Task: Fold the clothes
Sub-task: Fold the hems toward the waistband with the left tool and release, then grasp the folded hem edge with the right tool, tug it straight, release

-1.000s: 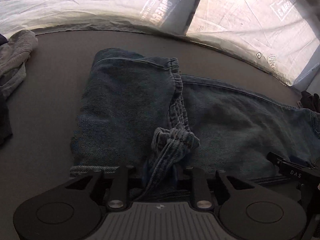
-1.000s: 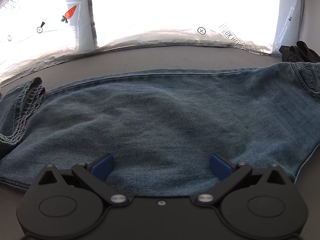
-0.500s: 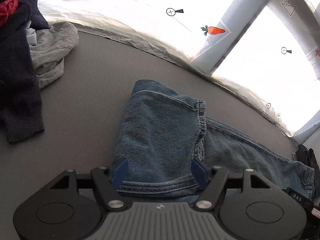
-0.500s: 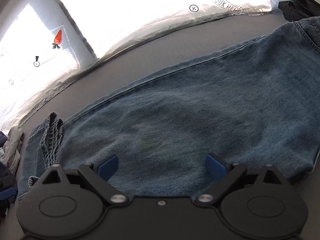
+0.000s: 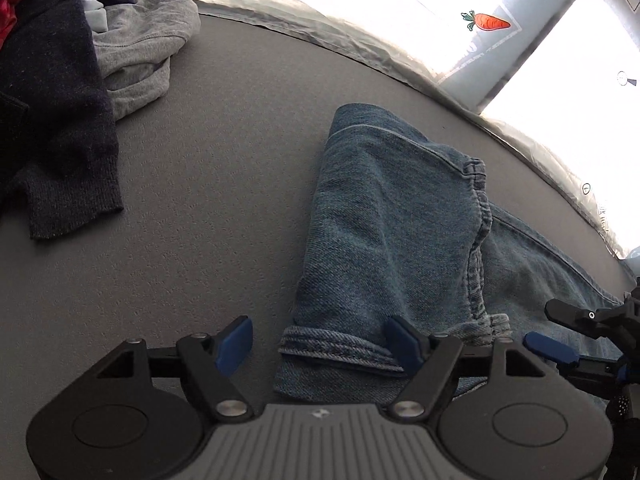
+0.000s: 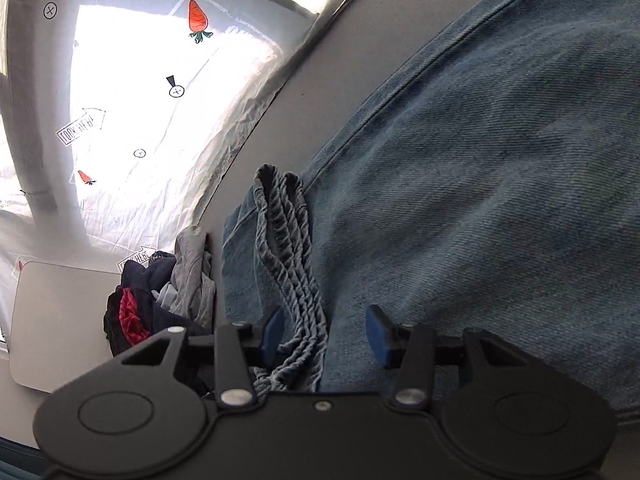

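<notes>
Both our jaws stand open over the jeans (image 5: pixel 384 232). We should close the right gripper (image 6: pixel 326 336) on the hem stack (image 6: pixel 294 264) between its jaws, while the left gripper (image 5: pixel 320 344) takes the folded edge, then lift evenly.

From the left gripper (image 5: pixel 320 344), spread wide, bare grey table (image 5: pixel 224 168) runs out toward eleven o'clock, open for a pass. At ten o'clock the navy sweater (image 5: pixel 56 120) blocks that side, with the grey garment (image 5: pixel 140 48) heaped just behind it. The folded jeans (image 5: pixel 392 232) fill twelve to two o'clock, and the right gripper (image 5: pixel 560 344) crowds in at three. Past the denim, at one o'clock, a strip of table lies free up to the white sheeting (image 5: pixel 540 128).
</notes>
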Available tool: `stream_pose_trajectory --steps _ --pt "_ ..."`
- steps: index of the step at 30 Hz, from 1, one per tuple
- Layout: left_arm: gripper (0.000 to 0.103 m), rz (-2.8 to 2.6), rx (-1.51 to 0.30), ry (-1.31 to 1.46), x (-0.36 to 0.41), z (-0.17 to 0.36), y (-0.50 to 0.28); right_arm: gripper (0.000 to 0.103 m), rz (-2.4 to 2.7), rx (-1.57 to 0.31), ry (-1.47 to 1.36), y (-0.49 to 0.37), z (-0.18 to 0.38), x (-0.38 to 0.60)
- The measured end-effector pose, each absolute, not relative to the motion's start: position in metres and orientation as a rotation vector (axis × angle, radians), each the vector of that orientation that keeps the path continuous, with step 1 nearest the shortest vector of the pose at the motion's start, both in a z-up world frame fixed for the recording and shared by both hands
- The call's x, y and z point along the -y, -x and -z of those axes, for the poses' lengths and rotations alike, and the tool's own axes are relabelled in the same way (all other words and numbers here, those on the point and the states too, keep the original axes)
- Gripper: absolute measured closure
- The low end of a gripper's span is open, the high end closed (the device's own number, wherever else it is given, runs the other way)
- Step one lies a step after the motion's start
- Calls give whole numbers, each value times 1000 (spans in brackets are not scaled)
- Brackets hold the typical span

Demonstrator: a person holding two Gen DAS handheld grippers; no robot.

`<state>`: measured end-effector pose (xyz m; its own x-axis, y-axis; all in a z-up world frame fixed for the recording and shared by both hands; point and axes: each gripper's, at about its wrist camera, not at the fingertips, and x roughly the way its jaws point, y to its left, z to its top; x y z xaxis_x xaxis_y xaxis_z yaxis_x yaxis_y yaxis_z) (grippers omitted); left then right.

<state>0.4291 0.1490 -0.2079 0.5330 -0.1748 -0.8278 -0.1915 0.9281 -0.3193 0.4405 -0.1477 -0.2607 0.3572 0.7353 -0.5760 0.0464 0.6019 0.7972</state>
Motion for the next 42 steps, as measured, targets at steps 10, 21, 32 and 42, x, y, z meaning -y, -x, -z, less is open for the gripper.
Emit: stream_pose_trajectory --steps 10,21,32,42 --pt "2 45 -1027 371 -136 212 -437 38 -614 -1183 -806 -481 268 99" --pt "0 19 -1052 271 -120 212 -440 65 -782 -1197 -932 -491 272 92" --pt "0 -19 -1067 242 -113 212 -444 81 -655 -1185 -709 -480 261 80" --pt "1 -59 -1085 274 -113 201 -445 91 -589 -1050 -542 -456 226 94"
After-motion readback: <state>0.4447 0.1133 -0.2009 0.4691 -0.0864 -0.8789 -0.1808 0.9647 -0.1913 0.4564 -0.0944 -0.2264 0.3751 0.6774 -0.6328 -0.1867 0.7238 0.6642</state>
